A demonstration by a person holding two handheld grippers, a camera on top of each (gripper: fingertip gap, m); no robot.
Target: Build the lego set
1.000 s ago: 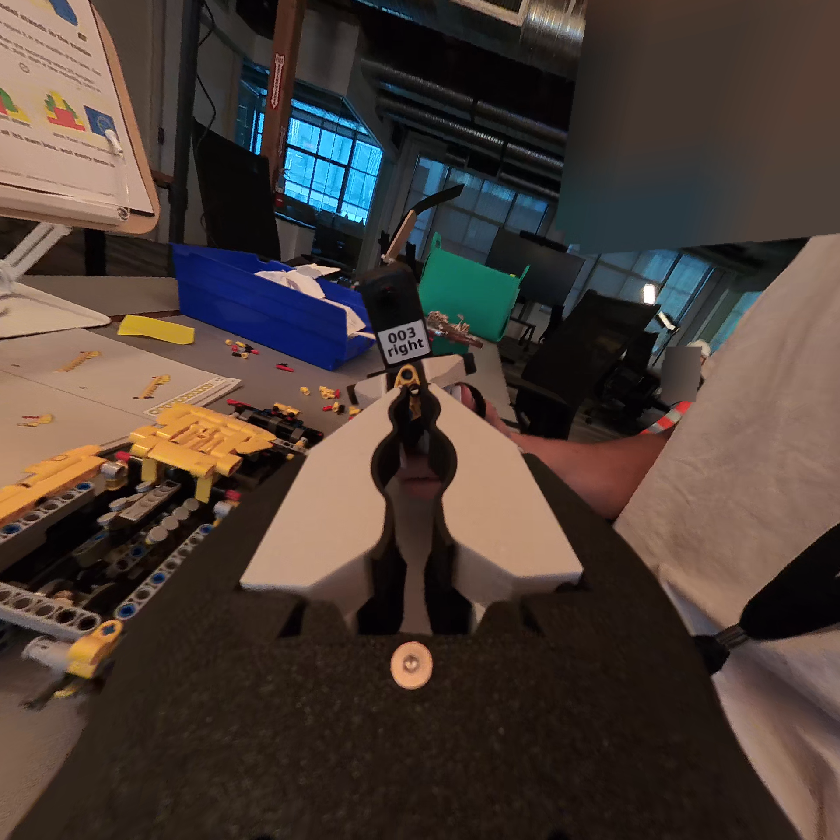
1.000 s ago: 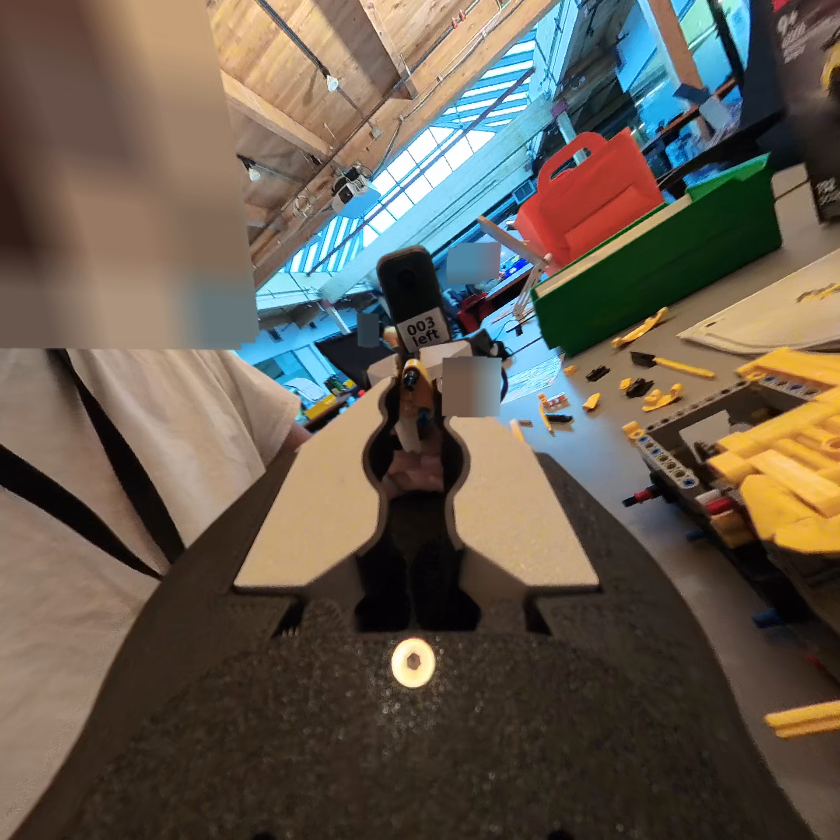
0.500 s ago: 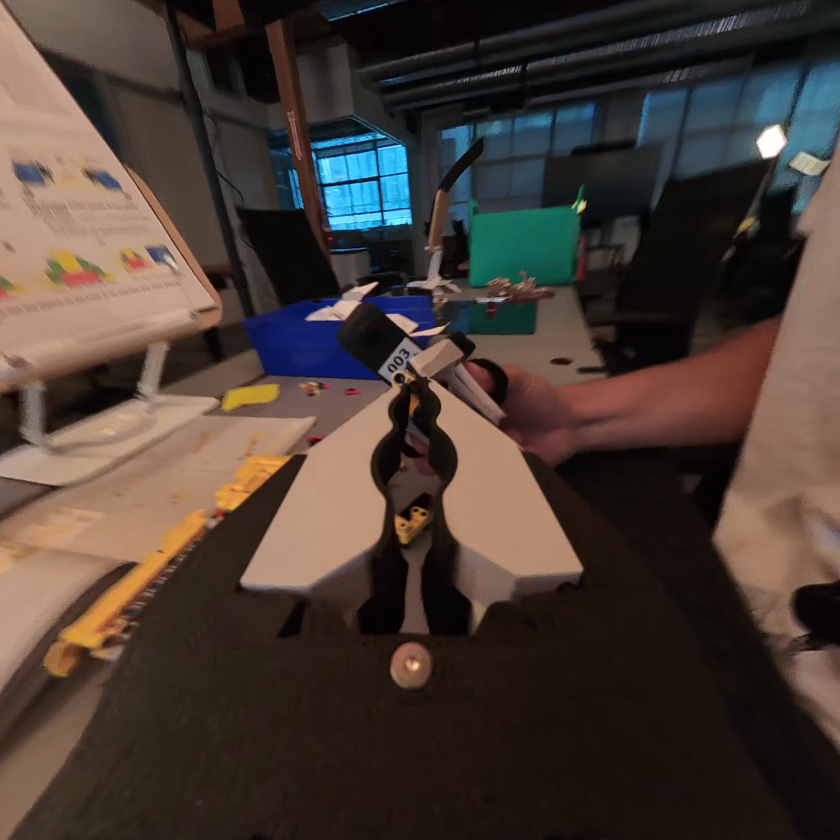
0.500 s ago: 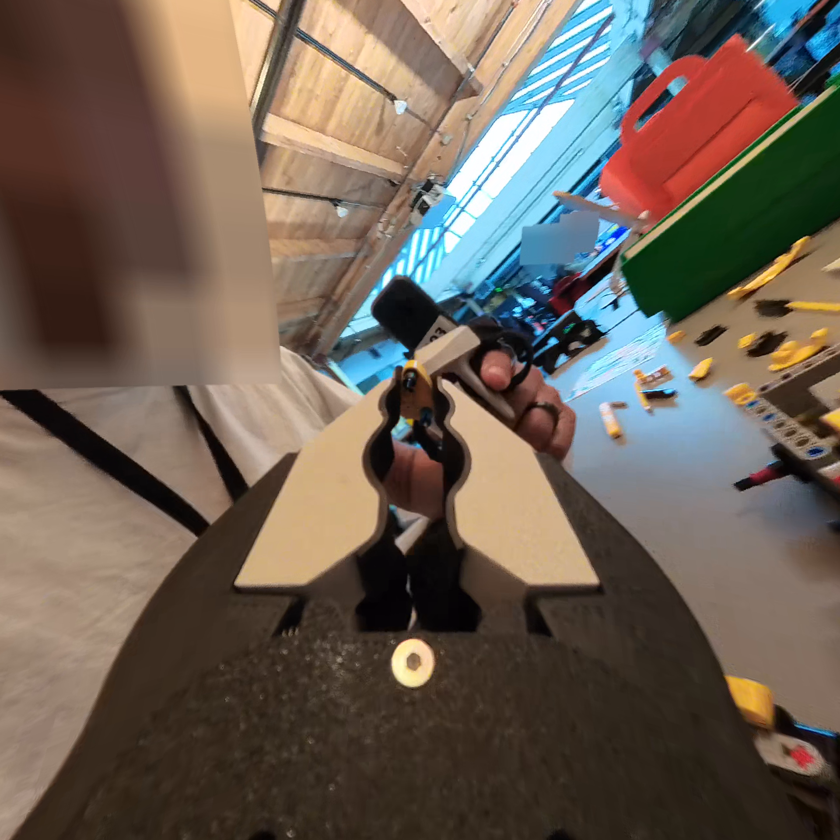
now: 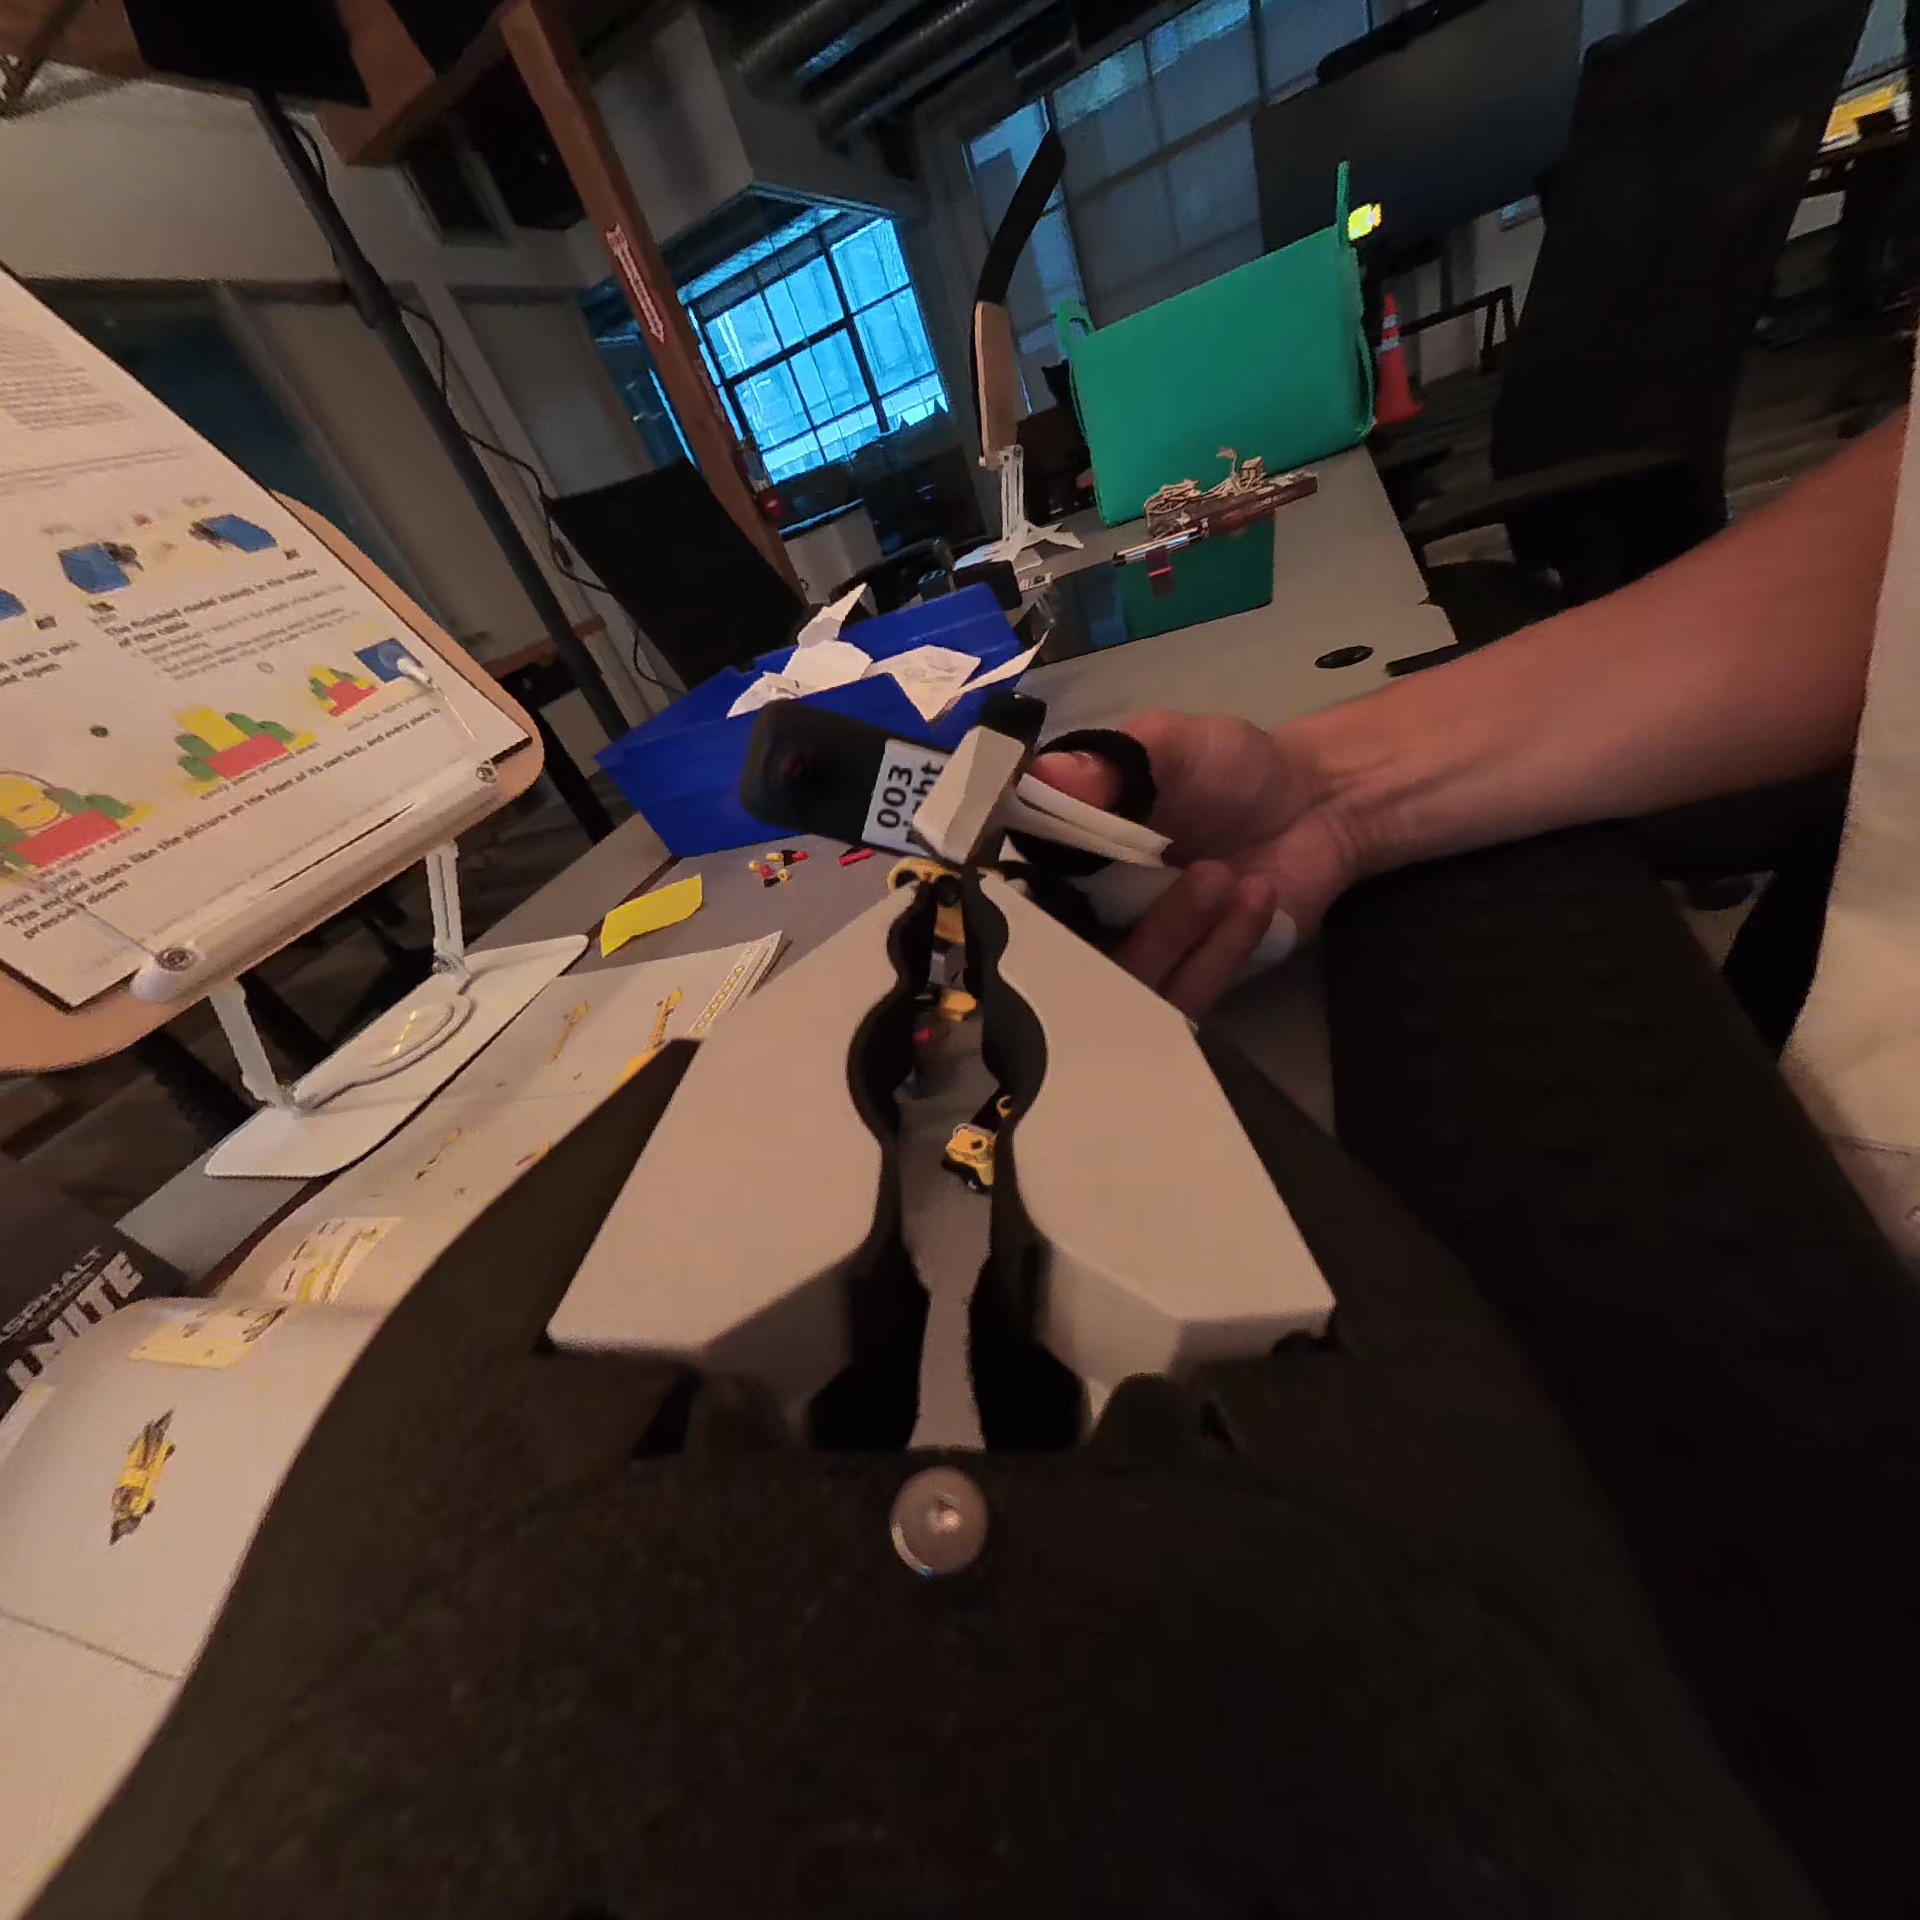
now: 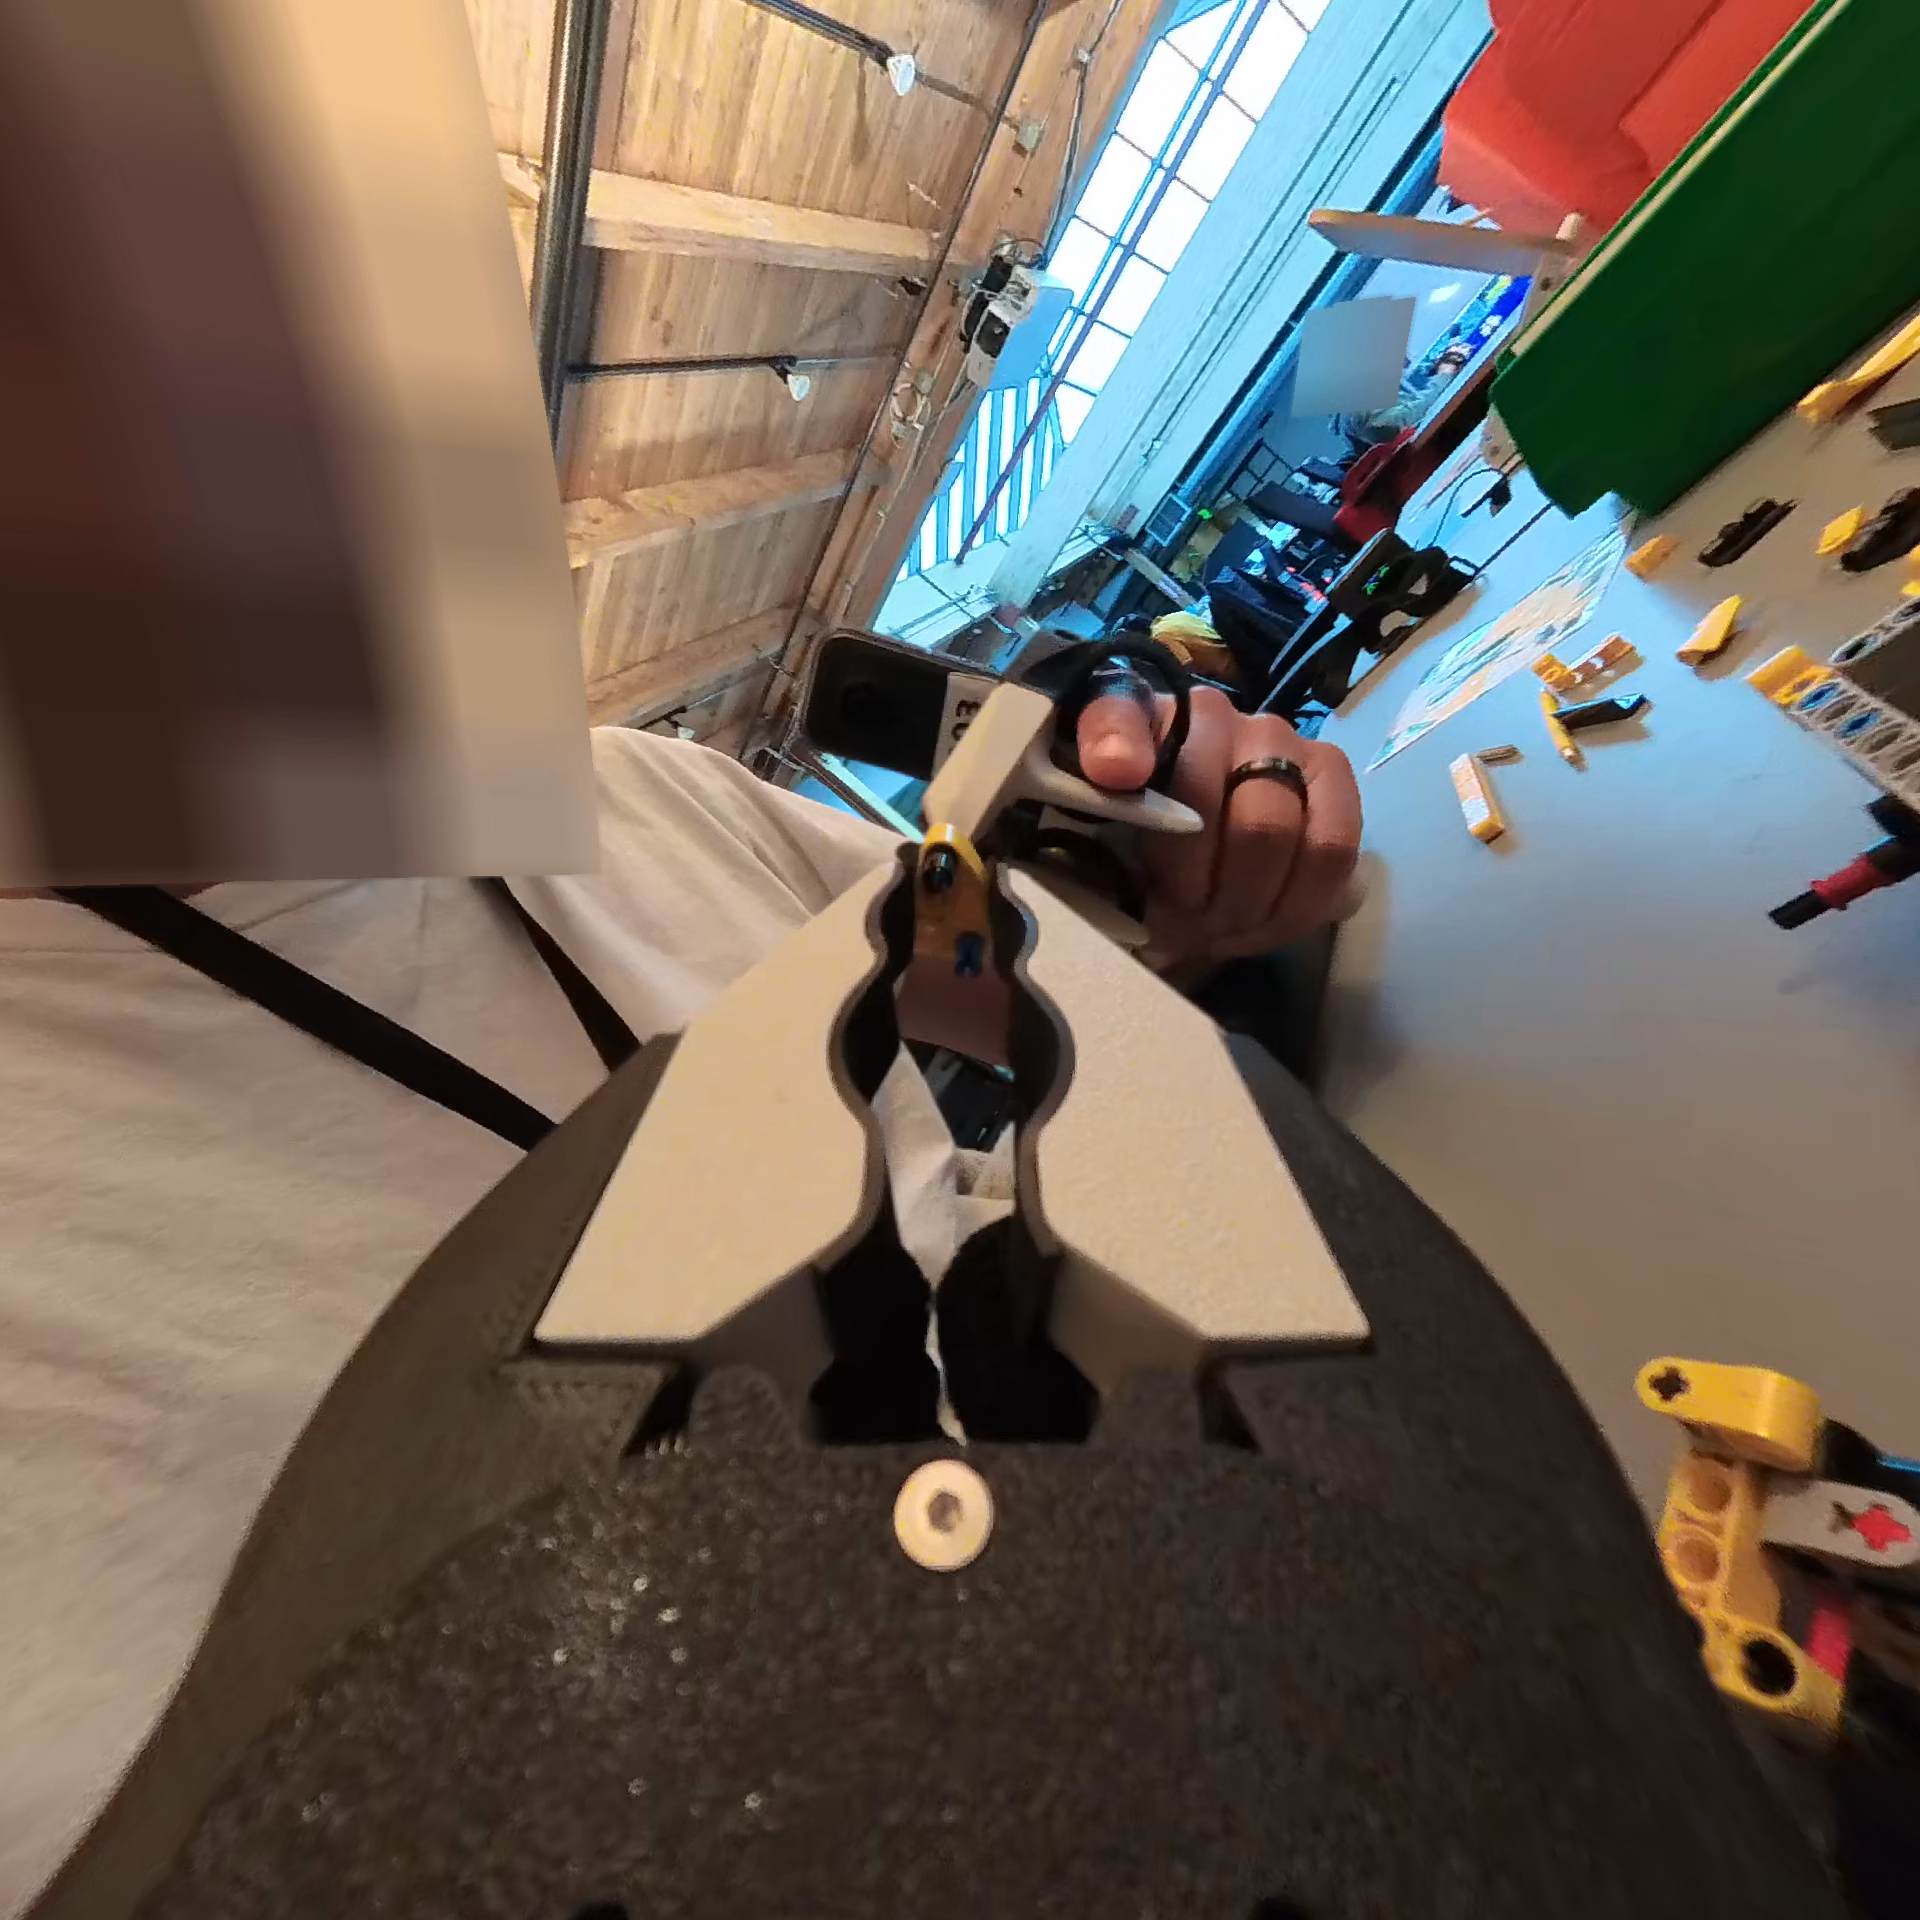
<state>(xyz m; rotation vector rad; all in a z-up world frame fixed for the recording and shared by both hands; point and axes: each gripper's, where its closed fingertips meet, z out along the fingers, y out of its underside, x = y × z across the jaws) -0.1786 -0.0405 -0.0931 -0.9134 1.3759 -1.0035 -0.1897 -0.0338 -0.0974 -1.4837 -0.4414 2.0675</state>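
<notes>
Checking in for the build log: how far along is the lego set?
Partly done: a yellow and grey assembly sits at the table edge. In hand: both hand-held grippers pinch one small yellow piece. Left: loose yellow and black pieces remain scattered on the table.

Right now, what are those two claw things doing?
Left gripper: closed on the small yellow piece.
Right gripper: closed on the same small yellow piece.

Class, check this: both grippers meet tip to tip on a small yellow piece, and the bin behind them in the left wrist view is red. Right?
Not quite: the bin is blue, as the left wrist view shows. The left gripper and right gripper do meet on the small yellow piece.
</notes>
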